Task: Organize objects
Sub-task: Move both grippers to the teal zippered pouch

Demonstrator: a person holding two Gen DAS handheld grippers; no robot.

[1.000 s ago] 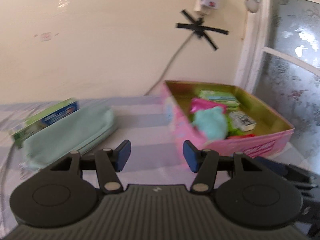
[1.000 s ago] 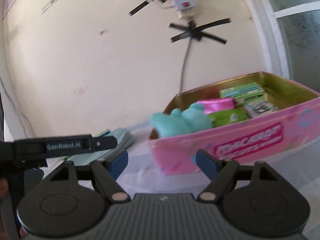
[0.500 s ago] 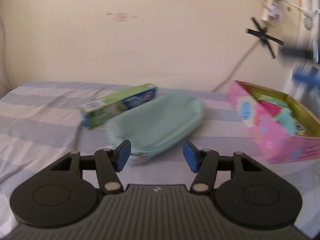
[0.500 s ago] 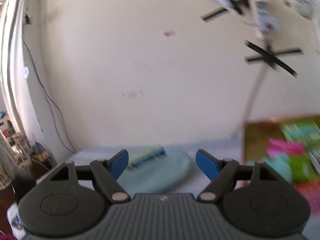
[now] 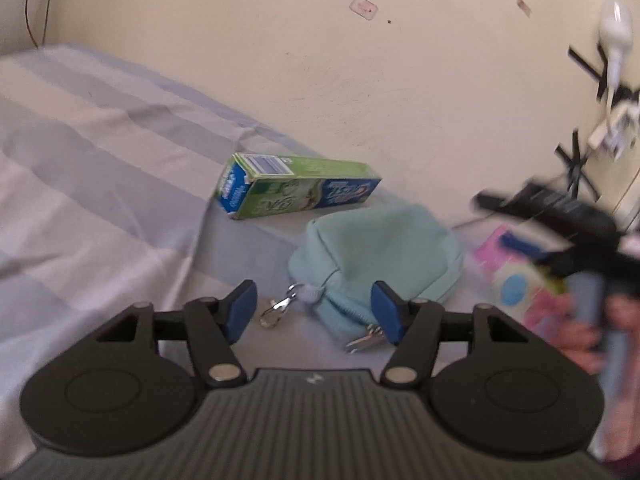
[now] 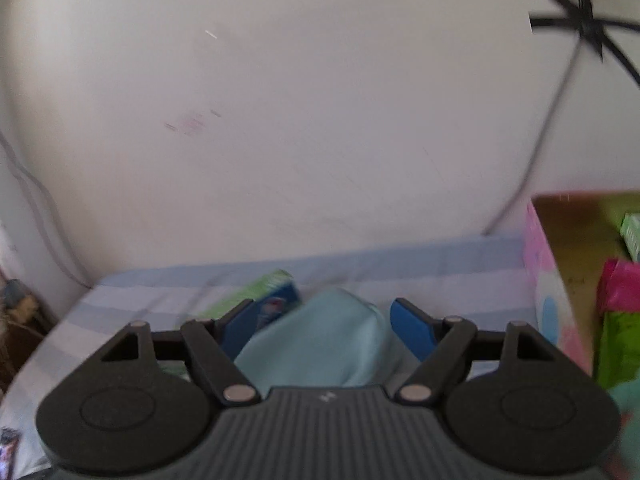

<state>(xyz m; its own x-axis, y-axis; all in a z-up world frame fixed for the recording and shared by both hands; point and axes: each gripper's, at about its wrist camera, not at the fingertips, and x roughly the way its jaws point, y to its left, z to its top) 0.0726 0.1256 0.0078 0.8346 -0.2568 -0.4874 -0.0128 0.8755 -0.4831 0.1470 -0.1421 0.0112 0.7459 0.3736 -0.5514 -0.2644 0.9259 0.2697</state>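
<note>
A mint-green zip pouch [image 5: 380, 248] lies on the striped bedsheet [image 5: 80, 160], with a green and blue toothpaste box [image 5: 296, 190] just behind it by the wall. My left gripper [image 5: 314, 314] hovers at the pouch's near zipper end; its jaws are opening and the pads do not touch the fabric. A metal clasp [image 5: 276, 312] shows between them. My right gripper [image 6: 324, 330] is open above the pouch [image 6: 320, 340], the toothpaste box [image 6: 272, 288] showing past its left finger. In the left wrist view the right gripper [image 5: 560, 220] is a blur at the right.
The pink box [image 6: 544, 280] stands right of the pouch, holding a pink packet [image 6: 620, 284] and green packets [image 6: 616, 340]. The same pink box [image 5: 516, 280] sits behind a person's hand [image 5: 580, 332]. A cable [image 6: 540, 152] and black tape run down the cream wall.
Both views have swung left, from the pink box to the pouch and toothpaste box. The left jaws stand a little wider. The right gripper has come into the left wrist view.
</note>
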